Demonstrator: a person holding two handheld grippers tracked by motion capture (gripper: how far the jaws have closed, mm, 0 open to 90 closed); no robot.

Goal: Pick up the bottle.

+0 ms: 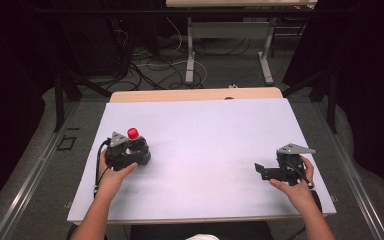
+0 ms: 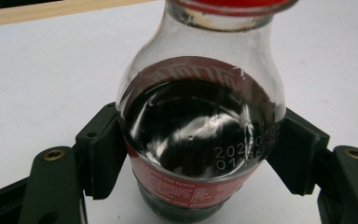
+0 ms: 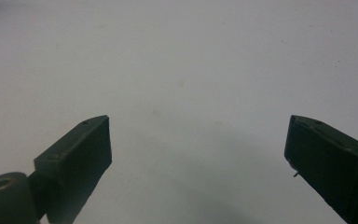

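The left gripper (image 2: 200, 154) is clamped on the lower body of a small bottle (image 2: 200, 135) of dark drink with a red cap (image 1: 132, 133), which stands upright on the white table (image 1: 205, 150) near its left edge. The right gripper (image 1: 265, 171) hangs wide apart and empty near the right edge. The grasp looks complete, so the next move probably calls for a straight, steady lift, or the free gripper coming across to the cap.

Black tongs (image 1: 141, 150) w/ grey triangular top plates, brass screw inserts, ribbed pads, black cables; bare forearms.
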